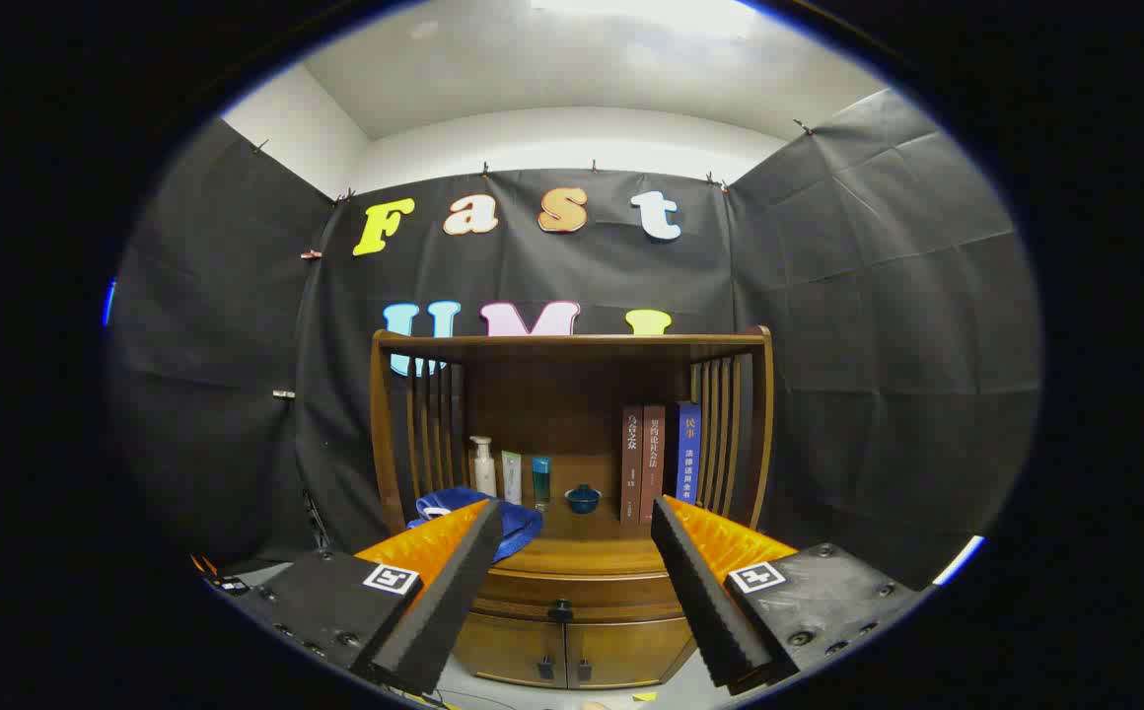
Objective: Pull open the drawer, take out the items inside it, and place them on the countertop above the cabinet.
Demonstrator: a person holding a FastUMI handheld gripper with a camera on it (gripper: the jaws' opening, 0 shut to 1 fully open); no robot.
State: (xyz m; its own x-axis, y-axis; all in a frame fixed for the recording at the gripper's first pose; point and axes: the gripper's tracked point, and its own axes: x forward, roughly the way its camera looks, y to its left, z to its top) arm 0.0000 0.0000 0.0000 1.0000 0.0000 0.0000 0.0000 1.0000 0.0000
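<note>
Gripper [572, 513]: mine, fingers spread wide, nothing between them, touching nothing.
Drawer [572, 590]: one, closed, dark knob [560, 611] centred; sits between my fingers and beyond them, well apart.
Cabinet doors [572, 653]: two, below the drawer, each with a small handle.
Countertop [582, 552]: above the drawer; one blue cloth [518, 521] behind my left finger, one small blue bowl [583, 499] mid-counter.
Bottles [510, 475]: three, standing at the back left.
Books [658, 461]: three upright, back right.
Contents of drawer: can't tell, it's shut.
</note>
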